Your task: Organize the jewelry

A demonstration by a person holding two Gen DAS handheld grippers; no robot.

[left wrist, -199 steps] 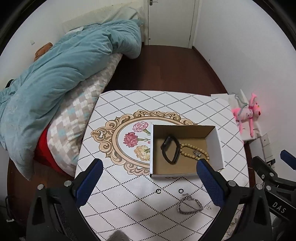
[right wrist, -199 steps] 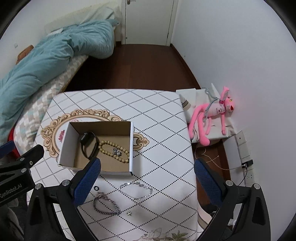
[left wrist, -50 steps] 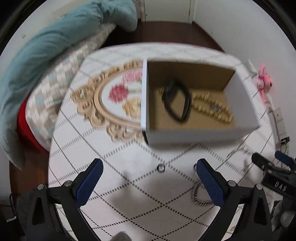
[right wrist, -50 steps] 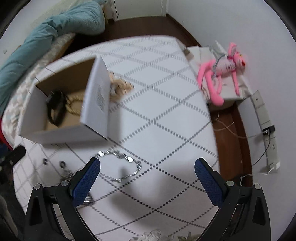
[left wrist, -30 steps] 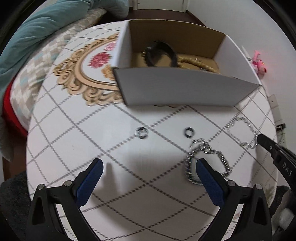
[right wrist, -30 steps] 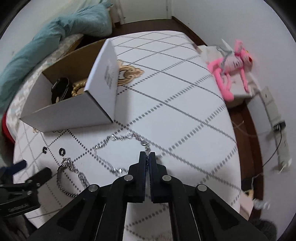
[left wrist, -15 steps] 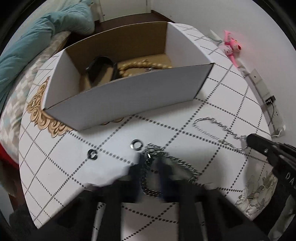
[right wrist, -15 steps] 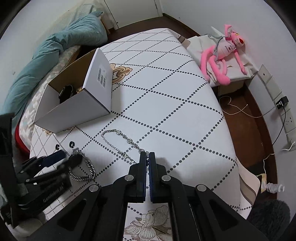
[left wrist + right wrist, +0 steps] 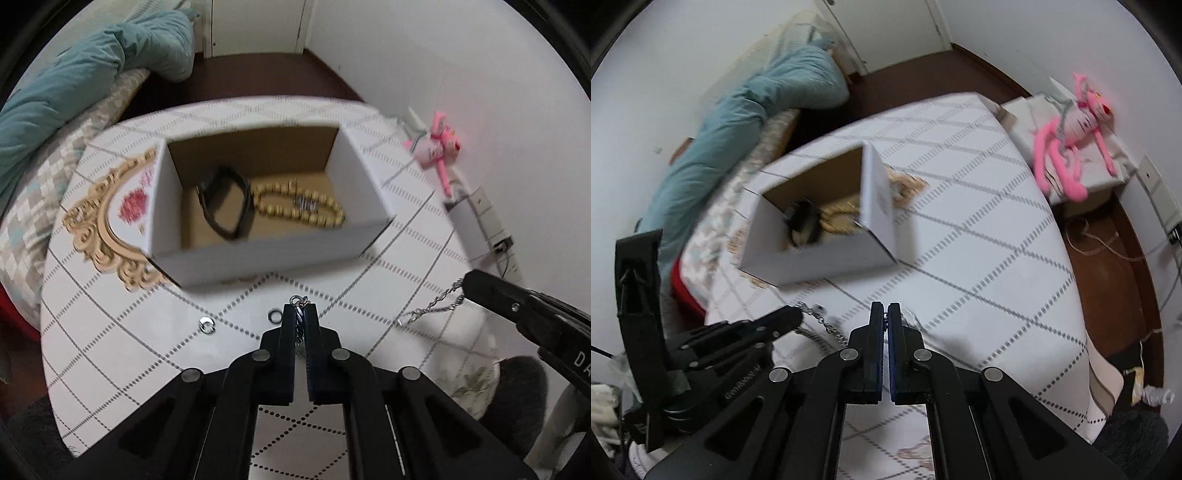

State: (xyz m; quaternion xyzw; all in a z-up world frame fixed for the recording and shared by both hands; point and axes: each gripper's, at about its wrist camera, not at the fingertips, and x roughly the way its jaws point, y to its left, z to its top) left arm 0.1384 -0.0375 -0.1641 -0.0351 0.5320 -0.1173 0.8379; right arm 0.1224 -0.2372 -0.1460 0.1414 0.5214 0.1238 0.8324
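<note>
A white cardboard box [image 9: 266, 254] stands on the patterned table [image 9: 110, 350]; it also shows in the right wrist view [image 9: 820, 258]. Inside lie a black band [image 9: 225, 206] and a beaded bracelet [image 9: 303, 210]. My left gripper [image 9: 300, 309] is shut on a thick silver chain bracelet [image 9: 299, 301], held above the table in front of the box. My right gripper [image 9: 885, 308] is shut on a thin silver chain [image 9: 432, 306], which hangs from its tip. Two small rings [image 9: 207, 325] lie on the table near the box.
A bed with a teal duvet [image 9: 85, 85] runs along the table's left side. A pink plush toy [image 9: 1067, 129] lies on a low white stand to the right. A wall socket [image 9: 487, 218] and cables sit by the right wall.
My left gripper has closed on the thick chain bracelet and lifted it off the table. My right gripper has lifted the thin chain. Both have moved up toward the box.
</note>
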